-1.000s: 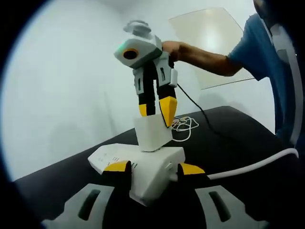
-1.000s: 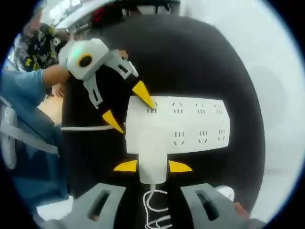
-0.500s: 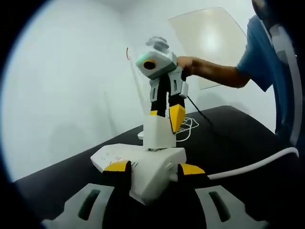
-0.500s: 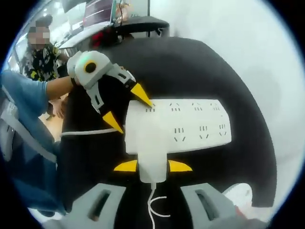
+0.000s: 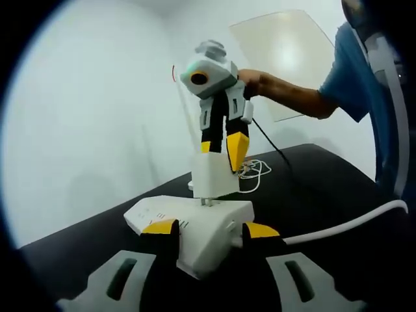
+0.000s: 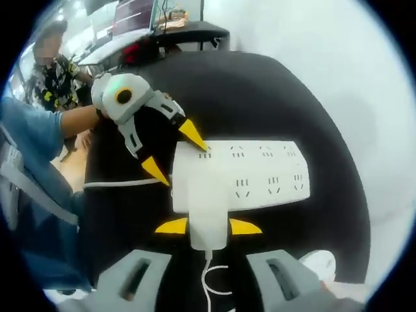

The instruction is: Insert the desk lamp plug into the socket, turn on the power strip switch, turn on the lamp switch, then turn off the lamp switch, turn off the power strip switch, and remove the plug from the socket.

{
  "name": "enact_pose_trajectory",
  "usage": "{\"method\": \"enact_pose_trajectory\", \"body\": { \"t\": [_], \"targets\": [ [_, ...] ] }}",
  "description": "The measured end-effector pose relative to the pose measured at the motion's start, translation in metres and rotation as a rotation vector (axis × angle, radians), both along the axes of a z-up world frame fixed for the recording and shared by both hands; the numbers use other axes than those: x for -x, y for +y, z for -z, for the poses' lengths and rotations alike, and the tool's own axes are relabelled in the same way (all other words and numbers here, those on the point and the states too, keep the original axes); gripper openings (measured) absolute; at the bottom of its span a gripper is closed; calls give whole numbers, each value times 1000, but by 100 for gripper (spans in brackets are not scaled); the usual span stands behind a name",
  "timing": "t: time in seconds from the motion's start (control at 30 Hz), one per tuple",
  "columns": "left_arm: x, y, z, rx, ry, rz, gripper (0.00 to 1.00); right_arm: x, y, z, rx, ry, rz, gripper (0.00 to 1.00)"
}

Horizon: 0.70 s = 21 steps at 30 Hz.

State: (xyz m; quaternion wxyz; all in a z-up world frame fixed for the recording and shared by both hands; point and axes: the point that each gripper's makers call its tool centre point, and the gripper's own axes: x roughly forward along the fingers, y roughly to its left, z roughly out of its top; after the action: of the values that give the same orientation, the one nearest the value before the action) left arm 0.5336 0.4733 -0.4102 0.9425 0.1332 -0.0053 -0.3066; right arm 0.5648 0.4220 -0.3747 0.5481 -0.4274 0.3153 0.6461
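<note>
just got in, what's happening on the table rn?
A person works a hand-held gripper in each hand. The right hand-held gripper is shut on the white lamp plug, holding it just above the power strip; its prongs show in the gap, so it is out of the socket. The left hand-held gripper clamps the strip's near end on the black table.

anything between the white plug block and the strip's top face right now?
Left gripper view: bare metal prongs bridge the white plug block, clamped by the right gripper, and the white power strip. Nothing else.
</note>
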Motion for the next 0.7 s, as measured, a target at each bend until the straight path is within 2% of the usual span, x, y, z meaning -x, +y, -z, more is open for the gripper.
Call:
{"method": "enact_pose_trajectory", "body": {
  "t": [0.1, 0.23, 0.37, 0.5, 0.63, 0.7],
  "targets": [
    [0, 0, 0, 1, -2, 0, 36, -1, 1, -10, -2, 3, -4, 22],
    [0, 0, -1, -2, -13, 0, 36, -5, -4, -17, -12, 41, 13, 22],
    [0, 1, -2, -7, -17, -1, 36, -4, -8, -19, -70, 170, 72, 22],
    [0, 1, -2, -10, -19, -3, 37, -8, -20, -16, -109, 325, 139, 22],
    [0, 2, -2, -6, -19, -2, 37, -11, -30, -14, -155, 425, 190, 22],
    [0, 2, -2, -5, -19, -2, 37, -14, -39, -6, -141, 429, 208, 22]
  ]
}}
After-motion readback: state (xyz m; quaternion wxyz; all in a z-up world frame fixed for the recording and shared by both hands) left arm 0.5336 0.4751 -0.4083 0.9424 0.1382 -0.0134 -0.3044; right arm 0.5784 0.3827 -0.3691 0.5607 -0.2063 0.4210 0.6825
